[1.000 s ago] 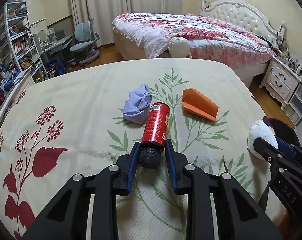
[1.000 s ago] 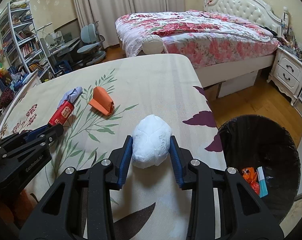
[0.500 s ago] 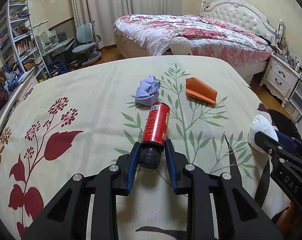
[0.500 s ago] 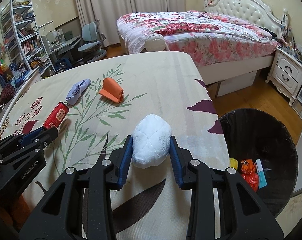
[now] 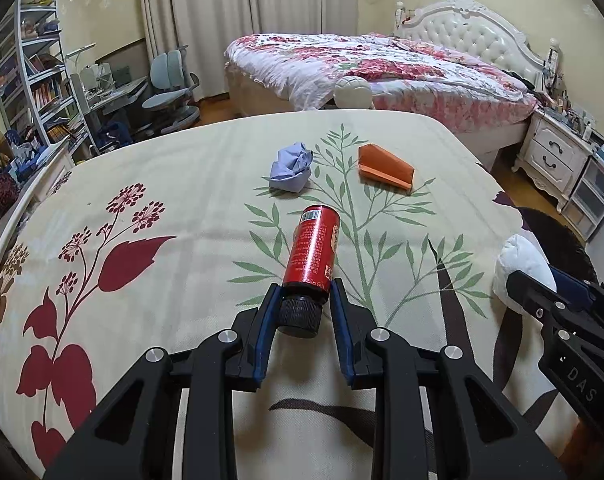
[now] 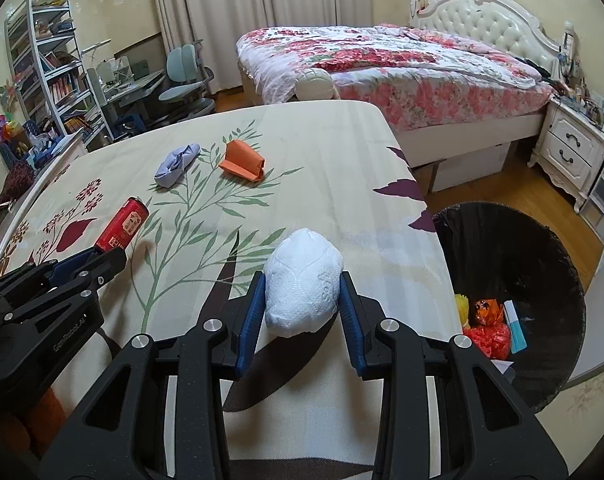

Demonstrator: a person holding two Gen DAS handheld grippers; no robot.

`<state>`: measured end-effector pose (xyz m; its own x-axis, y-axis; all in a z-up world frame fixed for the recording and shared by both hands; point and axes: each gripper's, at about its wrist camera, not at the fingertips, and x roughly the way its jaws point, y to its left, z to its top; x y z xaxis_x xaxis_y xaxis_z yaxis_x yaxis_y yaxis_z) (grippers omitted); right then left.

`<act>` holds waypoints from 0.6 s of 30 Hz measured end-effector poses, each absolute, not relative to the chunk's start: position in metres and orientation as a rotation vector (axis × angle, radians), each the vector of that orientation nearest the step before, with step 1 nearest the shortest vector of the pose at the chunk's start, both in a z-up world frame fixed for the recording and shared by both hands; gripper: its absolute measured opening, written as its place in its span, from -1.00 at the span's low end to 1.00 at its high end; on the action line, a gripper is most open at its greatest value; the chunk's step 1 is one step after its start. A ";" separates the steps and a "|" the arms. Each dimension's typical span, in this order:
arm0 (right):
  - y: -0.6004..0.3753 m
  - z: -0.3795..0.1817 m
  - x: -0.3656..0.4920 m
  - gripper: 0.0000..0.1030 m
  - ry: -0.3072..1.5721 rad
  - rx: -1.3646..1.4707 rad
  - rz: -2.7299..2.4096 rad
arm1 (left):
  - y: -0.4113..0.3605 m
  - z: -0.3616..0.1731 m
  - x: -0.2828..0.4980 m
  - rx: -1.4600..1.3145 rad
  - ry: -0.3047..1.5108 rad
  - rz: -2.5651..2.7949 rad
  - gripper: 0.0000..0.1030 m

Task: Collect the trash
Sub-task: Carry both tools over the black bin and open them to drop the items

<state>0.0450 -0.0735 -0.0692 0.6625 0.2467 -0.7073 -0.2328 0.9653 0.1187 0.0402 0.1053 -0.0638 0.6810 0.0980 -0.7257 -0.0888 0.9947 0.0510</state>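
Note:
My left gripper (image 5: 302, 294) is shut on a red bottle (image 5: 313, 254) with a black cap and holds it above the floral table (image 5: 142, 184). My right gripper (image 6: 301, 284) is shut on a white crumpled paper wad (image 6: 302, 280), held over the table near its right edge. In the right wrist view the left gripper (image 6: 102, 258) and bottle (image 6: 122, 226) show at the left. A crumpled lilac wad (image 5: 290, 166) and an orange folded paper (image 5: 383, 166) lie further back on the table.
A black-lined trash bin (image 6: 513, 280) stands on the floor right of the table, with several pieces of trash inside. A bed (image 6: 381, 60), nightstand (image 6: 569, 148), desk chair (image 6: 186, 76) and bookshelf (image 6: 46, 72) stand beyond.
Both grippers have drawn back toward the table's near side with their loads. The lilac wad and orange paper now look farther away, and more of the bin shows.

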 end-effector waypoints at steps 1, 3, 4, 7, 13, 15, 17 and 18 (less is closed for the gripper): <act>-0.075 -0.069 0.042 -0.32 0.800 0.019 0.269 | 0.104 -0.063 0.038 0.014 0.812 0.103 -0.45; -0.078 -0.068 0.038 -0.32 0.796 0.021 0.266 | 0.101 -0.063 0.036 0.017 0.809 0.097 -0.45; -0.079 -0.068 0.036 -0.31 0.794 0.021 0.264 | 0.100 -0.063 0.032 0.017 0.807 0.093 -0.45; -0.086 -0.065 0.029 -0.31 0.784 0.021 0.249 | 0.093 -0.062 0.028 0.018 0.802 0.079 -0.45; -0.116 -0.058 0.022 -0.32 0.761 0.043 0.184 | 0.073 -0.059 0.023 0.028 0.788 0.035 -0.45; -0.128 -0.056 0.022 -0.32 0.752 0.051 0.154 | 0.065 -0.058 0.022 0.032 0.782 0.017 -0.45; -0.140 -0.054 0.022 -0.32 0.745 0.058 0.121 | 0.055 -0.055 0.024 0.035 0.773 -0.005 -0.45; -0.146 -0.053 0.022 -0.31 0.742 0.060 0.106 | 0.050 -0.054 0.024 0.036 0.769 -0.015 -0.45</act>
